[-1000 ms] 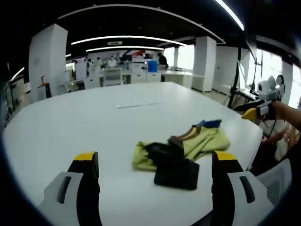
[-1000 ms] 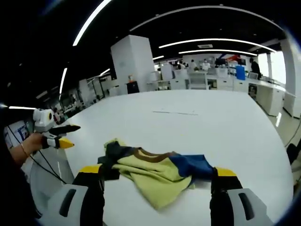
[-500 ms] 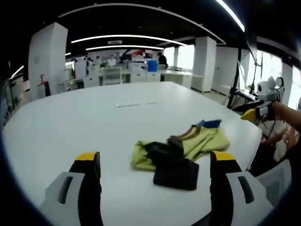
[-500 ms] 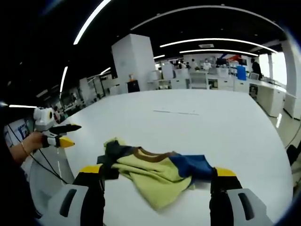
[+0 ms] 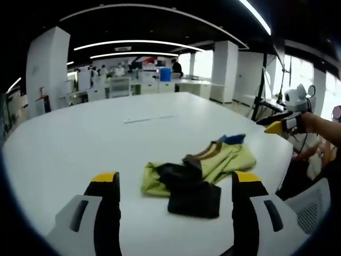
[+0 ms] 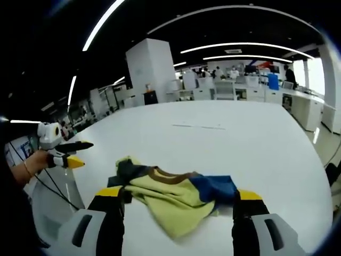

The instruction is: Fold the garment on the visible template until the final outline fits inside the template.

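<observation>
Your garment (image 5: 198,173) lies crumpled on the table (image 5: 80,138), at one o'clock from your left gripper (image 5: 173,192) and twelve o'clock from your right gripper (image 6: 176,205).

garment (image 5: 200,170): soft matt cloth | table (image 5: 80,138): smooth white, faint sheen

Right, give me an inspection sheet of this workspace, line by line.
Surface: white table, bare around the garment.
Job's things: garment crumpled in a heap, yellow-green with black, brown and blue parts; a thin pale strip lies farther back; template outline cannot be made out.
Clutter: nothing seen.
Grippers: left gripper and right gripper both open, holding nothing, short of the garment.
Cables: a dark cable hangs below the left gripper.
Surroundings: open office with desks, pillars, ceiling light strips.
</observation>
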{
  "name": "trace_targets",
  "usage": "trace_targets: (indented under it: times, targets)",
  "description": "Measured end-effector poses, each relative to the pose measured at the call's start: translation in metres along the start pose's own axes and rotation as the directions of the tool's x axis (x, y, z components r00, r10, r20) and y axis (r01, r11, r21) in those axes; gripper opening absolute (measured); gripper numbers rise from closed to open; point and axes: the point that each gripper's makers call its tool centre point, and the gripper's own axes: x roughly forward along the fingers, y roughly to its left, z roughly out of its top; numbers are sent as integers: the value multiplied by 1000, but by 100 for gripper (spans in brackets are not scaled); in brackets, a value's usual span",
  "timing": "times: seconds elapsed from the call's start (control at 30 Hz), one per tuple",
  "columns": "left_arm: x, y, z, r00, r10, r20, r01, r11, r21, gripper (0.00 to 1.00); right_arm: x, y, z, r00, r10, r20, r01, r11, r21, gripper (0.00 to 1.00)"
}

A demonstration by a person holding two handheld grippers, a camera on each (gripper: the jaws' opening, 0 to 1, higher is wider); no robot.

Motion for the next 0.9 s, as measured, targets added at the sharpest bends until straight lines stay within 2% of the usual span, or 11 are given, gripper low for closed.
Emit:
trace_targets:
  times: [0.43, 0.9]
  targets:
    - [18, -6, -2, 998, -54, -19, 54, 998, 31, 65, 14, -14, 0, 999, 18, -33, -19, 1000, -15, 68]
    - [46, -16, -4, 990, -127, -56, 131, 989, 71, 53, 37, -28, 0, 994, 38, -107, -44, 998, -54, 55]
